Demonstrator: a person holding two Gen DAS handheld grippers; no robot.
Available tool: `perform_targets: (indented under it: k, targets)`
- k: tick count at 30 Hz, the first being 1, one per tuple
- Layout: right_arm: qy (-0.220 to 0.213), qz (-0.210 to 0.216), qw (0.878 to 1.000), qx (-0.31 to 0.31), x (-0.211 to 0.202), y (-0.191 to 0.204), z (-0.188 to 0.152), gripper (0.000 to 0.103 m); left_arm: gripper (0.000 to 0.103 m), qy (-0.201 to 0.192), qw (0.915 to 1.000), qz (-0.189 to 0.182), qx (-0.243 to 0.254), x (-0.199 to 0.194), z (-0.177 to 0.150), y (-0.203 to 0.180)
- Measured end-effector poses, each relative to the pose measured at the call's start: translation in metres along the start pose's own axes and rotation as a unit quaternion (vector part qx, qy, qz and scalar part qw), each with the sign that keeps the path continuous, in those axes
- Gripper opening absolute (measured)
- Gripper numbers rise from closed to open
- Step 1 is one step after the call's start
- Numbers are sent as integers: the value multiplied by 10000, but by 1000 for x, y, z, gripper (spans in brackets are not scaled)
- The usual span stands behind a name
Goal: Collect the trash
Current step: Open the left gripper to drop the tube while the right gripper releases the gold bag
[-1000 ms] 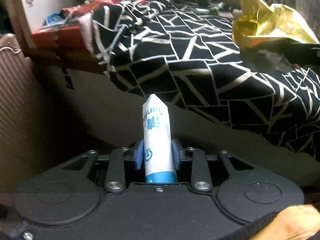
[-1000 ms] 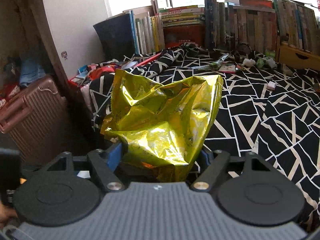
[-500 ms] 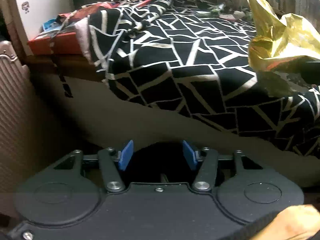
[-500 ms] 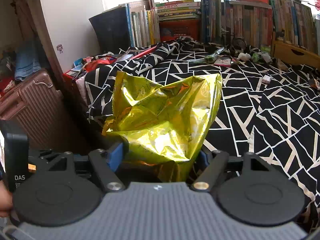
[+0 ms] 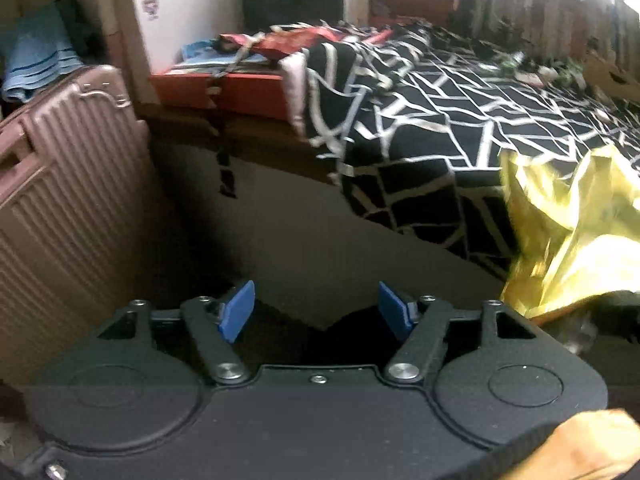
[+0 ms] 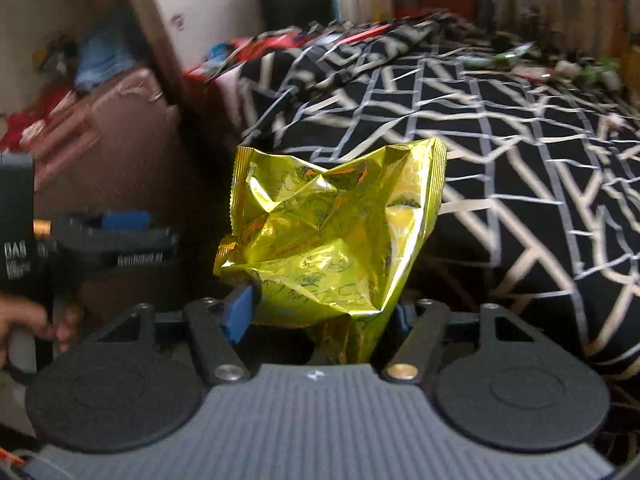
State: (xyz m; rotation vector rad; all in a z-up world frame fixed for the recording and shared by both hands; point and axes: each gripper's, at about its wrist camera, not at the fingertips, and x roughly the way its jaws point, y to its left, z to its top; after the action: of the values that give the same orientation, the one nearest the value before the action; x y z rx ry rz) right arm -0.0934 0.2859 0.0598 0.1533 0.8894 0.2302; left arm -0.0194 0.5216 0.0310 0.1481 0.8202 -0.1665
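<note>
A crumpled yellow foil bag stands up between the blue pads of my right gripper. Its jaws are closing on the bag, which is held off the floor beside the bed. The same bag shows at the right edge of the left wrist view. My left gripper is opening, with nothing between its blue pads, only dark floor beneath. In the right wrist view the left gripper sits at the left edge, held by a hand.
A ribbed pink suitcase stands close on the left. The bed with a black and white cover fills the right. A red box sits at the bed's corner. Small litter lies at the bed's far side, before a row of books.
The white and blue tube left the left gripper's jaws, which opened wide. The left view swung toward the suitcase. The right gripper came down with the yellow bag, nearer the left gripper.
</note>
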Motion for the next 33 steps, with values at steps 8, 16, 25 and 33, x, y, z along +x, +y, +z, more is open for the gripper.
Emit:
perform_targets:
  k: [8,16,25,33]
  targets:
    - [420,162,9988,-167,42,17,-9,68,70,169,9981,164,-561,-8,-6,23]
    - [712,-177,9965,-388,79,30,-9,95,70,113,9988,136,-464,-16,-3,28]
    - [674,-404,9964,-306,75,20,-9,103,70,139,9970,22,-754,-17,2,30]
    - [-6,-580,9983,-95,10,7,12,103,75,-148,9974,-282,-653,-45,27,24]
